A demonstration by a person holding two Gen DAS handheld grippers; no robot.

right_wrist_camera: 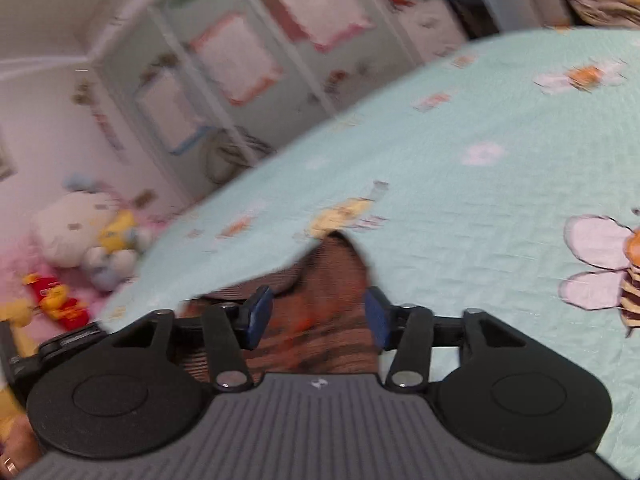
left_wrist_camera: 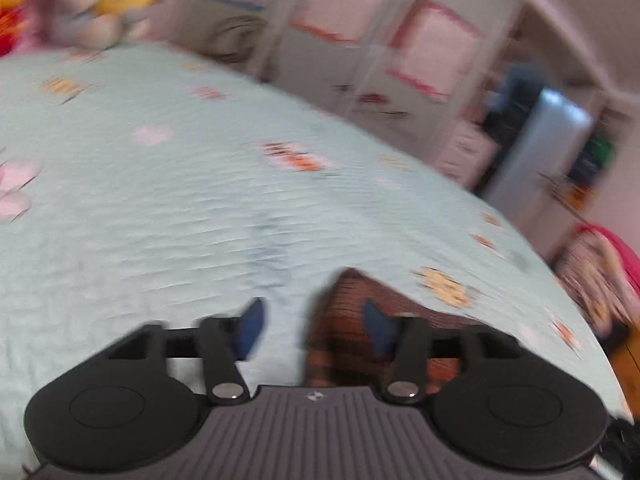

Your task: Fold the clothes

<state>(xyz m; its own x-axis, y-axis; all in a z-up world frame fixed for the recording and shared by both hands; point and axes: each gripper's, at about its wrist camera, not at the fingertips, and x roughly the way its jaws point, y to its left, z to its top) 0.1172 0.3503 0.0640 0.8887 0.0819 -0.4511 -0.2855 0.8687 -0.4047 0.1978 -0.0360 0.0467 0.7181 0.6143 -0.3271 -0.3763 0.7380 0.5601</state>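
Both views are motion-blurred. A brown garment (left_wrist_camera: pixel 348 304) with dark stripes lies on the mint quilted bed (left_wrist_camera: pixel 160 200), a pointed corner of it sticking up. My left gripper (left_wrist_camera: pixel 316 330) is open just above it, the cloth covering the right blue pad's side and the left pad over bare quilt. In the right wrist view the same striped garment (right_wrist_camera: pixel 328 276), with orange patches, fills the gap of my right gripper (right_wrist_camera: pixel 318 316), whose jaws stand wide apart. Whether the pads touch the cloth I cannot tell.
The quilt (right_wrist_camera: pixel 460 200) has bee and flower prints. Plush toys (right_wrist_camera: pixel 88 236) lie past the bed's head end. A wardrobe with pink-framed doors (left_wrist_camera: pixel 432 44) runs behind the bed. A pile of patterned bedding (left_wrist_camera: pixel 592 276) sits off the right edge.
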